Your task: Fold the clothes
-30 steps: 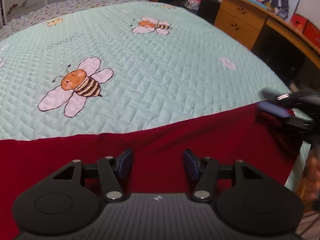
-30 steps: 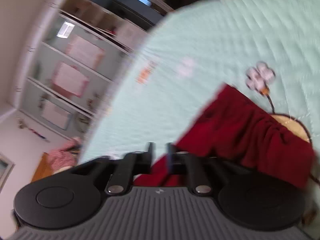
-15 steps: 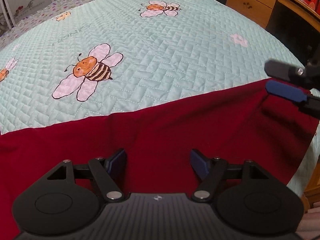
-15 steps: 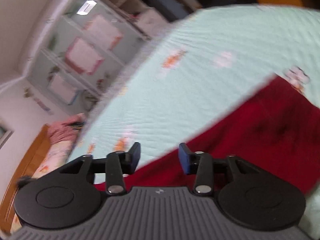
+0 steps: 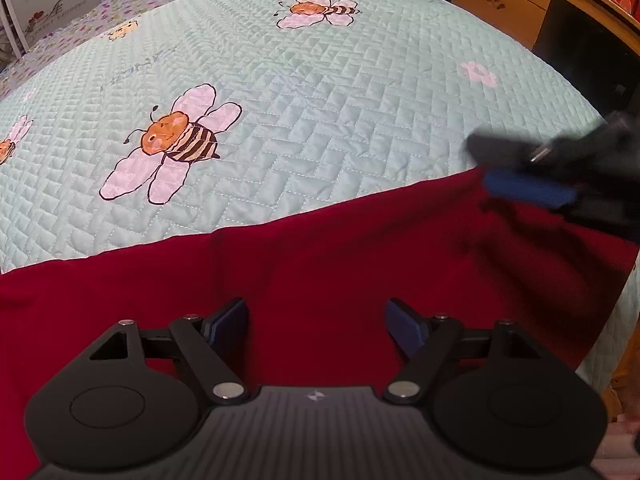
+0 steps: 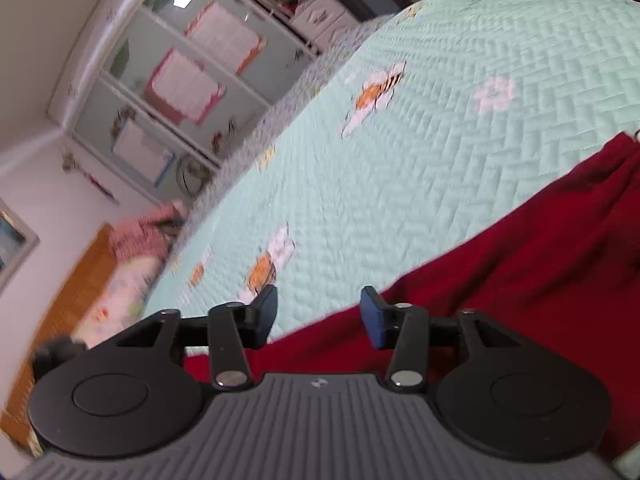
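A dark red garment (image 5: 360, 256) lies spread flat along the near edge of a bed with a pale green quilt (image 5: 320, 100). My left gripper (image 5: 316, 322) is open and empty, hovering just above the garment's middle. My right gripper (image 6: 318, 312) is open and empty over the garment's far edge, tilted on its side; the garment (image 6: 520, 272) fills the lower right of its view. In the left wrist view the right gripper (image 5: 524, 172) shows blurred at the right, above the garment's right corner.
The quilt carries bee pictures (image 5: 172, 144). A wooden desk with drawers (image 5: 504, 0) stands beyond the bed's right side. A white cabinet with glass doors (image 6: 180, 88) and a wooden headboard (image 6: 72, 300) lie at the bed's far end.
My right gripper let go of the garment's right corner and opened, and the corner dropped flat. My left gripper opened a little wider and stayed above the cloth.
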